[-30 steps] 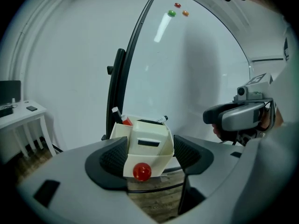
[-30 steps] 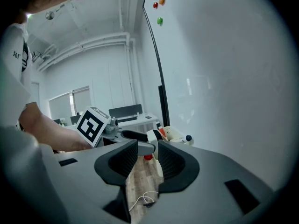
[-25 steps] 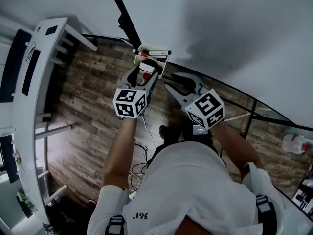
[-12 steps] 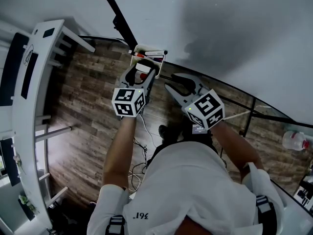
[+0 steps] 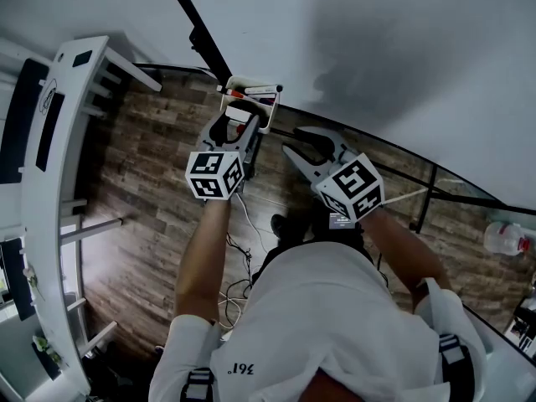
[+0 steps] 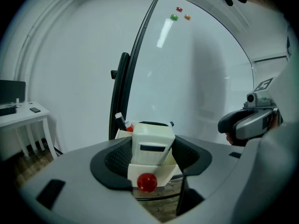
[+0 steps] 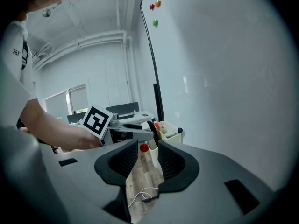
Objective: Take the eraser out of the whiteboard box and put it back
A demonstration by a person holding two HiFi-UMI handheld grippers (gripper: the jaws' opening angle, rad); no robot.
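While the left gripper's (image 5: 239,128) jaws close from nearly full spread, the pads flank but do not yet press the eraser (image 6: 152,141). The eraser stands between the fingers in the whiteboard box (image 6: 166,171), its lower end sunk behind the box's front wall. Its long axis runs upright, with the dark-edged top end pointing up above the rim and the slotted broad face toward the fingers' base. Probable fault: the pads pinch the box walls too, so a lift drags the box off the whiteboard (image 6: 196,78). The right gripper (image 7: 145,158), beside the left fingers, stands open and empty.
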